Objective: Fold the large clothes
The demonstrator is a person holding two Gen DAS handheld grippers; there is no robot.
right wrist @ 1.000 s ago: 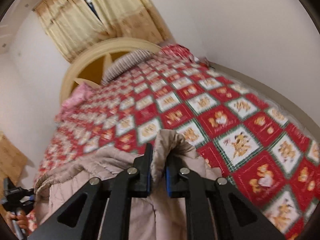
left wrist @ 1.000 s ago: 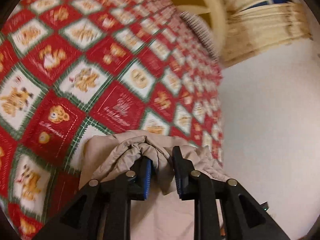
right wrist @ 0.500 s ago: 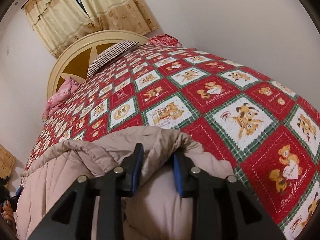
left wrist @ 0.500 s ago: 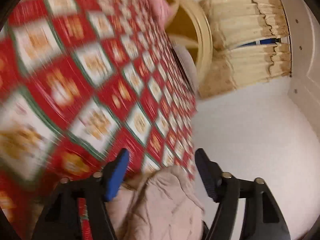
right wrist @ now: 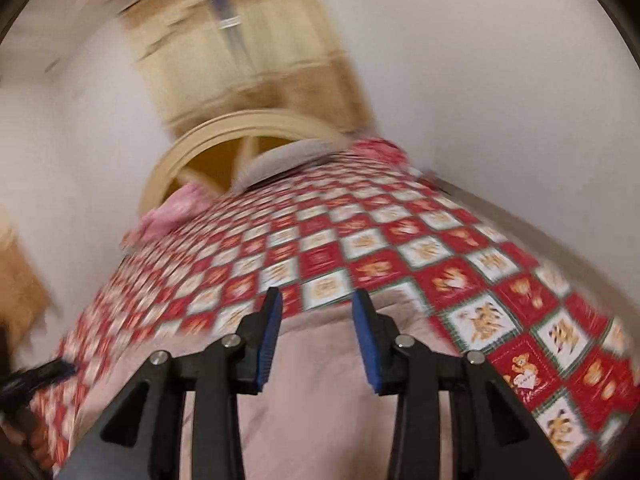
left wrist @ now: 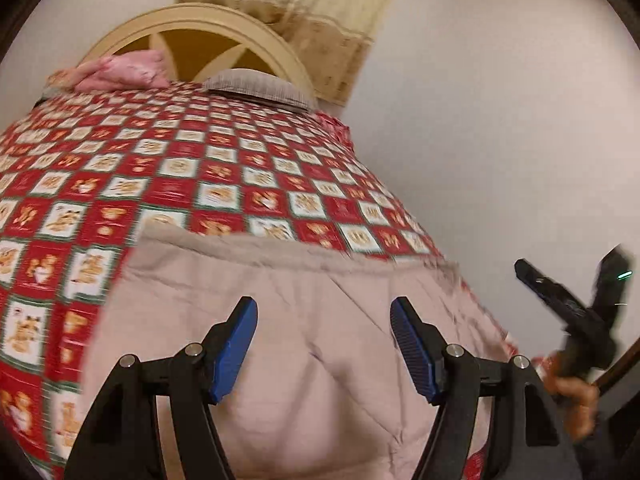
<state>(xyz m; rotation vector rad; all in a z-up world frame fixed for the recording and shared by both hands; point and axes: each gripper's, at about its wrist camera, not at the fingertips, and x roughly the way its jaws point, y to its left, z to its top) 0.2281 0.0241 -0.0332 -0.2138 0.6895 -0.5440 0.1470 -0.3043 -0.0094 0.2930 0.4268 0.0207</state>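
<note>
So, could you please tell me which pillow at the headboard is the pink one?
The crumpled pink pillow, left of the grey striped pillow in the left wrist view.

Beige padded garment (right wrist: 320, 380) on red patchwork bedspread (right wrist: 440, 248), right gripper (right wrist: 317, 300) jaws opening, empty

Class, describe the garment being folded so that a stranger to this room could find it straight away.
Start with the bed and its red-and-white checked teddy-bear quilt. At the near end, furthest from the arched headboard, lies a padded beige coat. It is the only plain, unpatterned fabric on the bed.
</note>
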